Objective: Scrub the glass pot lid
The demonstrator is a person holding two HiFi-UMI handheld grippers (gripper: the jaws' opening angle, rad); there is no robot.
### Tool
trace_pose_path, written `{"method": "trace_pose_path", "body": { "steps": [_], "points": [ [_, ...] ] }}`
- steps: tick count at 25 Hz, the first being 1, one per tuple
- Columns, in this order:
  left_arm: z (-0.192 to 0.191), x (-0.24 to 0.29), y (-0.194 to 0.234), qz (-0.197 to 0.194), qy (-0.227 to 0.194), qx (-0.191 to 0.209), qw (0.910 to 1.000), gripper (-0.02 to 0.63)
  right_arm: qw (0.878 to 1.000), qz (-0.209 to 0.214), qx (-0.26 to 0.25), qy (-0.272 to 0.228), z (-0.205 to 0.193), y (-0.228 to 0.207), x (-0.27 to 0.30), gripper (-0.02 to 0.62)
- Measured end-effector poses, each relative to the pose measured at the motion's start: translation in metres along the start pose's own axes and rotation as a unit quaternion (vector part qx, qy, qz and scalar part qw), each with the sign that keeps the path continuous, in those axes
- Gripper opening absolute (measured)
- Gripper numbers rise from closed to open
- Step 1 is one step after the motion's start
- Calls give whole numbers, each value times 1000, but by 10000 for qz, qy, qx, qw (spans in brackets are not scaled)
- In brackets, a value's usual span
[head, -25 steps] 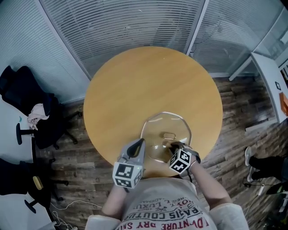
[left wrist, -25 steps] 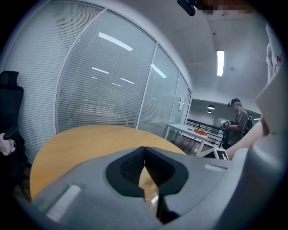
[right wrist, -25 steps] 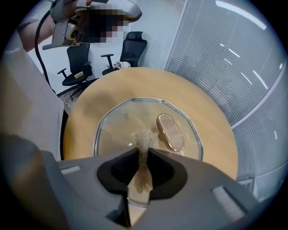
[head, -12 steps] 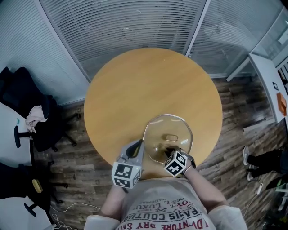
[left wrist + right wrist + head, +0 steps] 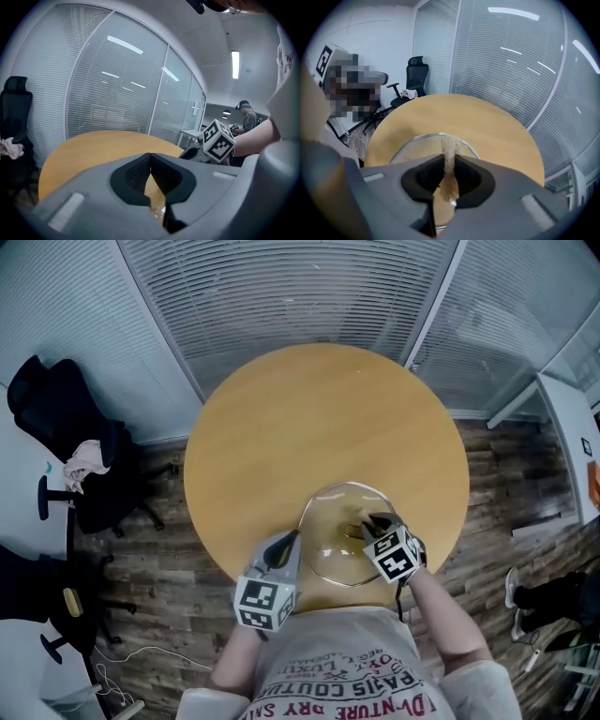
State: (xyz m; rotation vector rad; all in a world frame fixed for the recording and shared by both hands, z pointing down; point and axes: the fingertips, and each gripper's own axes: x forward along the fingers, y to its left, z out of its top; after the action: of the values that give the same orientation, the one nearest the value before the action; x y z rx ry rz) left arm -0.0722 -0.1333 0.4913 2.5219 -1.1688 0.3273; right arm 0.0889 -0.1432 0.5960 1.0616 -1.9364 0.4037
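Holds a tan scrub pad (image 5: pixel 449 143) pinched in the right tongs (image 5: pixel 373 521) over the glass pot lid (image 5: pixel 328 532) lying near the round worktop's (image 5: pixel 319 418) near edge, with the left tongs (image 5: pixel 289 538) closed on nothing beside the lid's left rim.

We see the pot lid (image 5: pixel 330 538) as clear glossy glass w/ a thin shiny metal rim. The table (image 5: pixel 319 418) looks like smooth matt wood, light tone. The scrub pad (image 5: pixel 450 149) is beige, rough & fibrous. The right gripper (image 5: pixel 449 161) & left gripper (image 5: pixel 151 161) are matt grey plastic; their inner pads (image 5: pixel 136 171) are black, ribbed. The floor (image 5: pixel 159 549) is dark wood planks, approx. matt.
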Motion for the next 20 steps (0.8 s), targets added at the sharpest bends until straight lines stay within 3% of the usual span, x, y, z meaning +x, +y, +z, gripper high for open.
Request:
{"method": "trace_pose_path", "body": {
  "steps": [4, 13, 20],
  "points": [
    [1, -4, -3, 215, -16, -21, 9998, 6, 9983, 158, 446, 347, -27, -27, 21, 63],
    [-9, -10, 12, 599, 91, -182, 9980, 6, 9923, 397, 443, 1083, -62, -42, 65, 63],
    [-12, -13, 26, 731, 86, -259, 9969, 6, 9892, 532, 744, 1142, -56, -43, 81, 63]
  ]
}}
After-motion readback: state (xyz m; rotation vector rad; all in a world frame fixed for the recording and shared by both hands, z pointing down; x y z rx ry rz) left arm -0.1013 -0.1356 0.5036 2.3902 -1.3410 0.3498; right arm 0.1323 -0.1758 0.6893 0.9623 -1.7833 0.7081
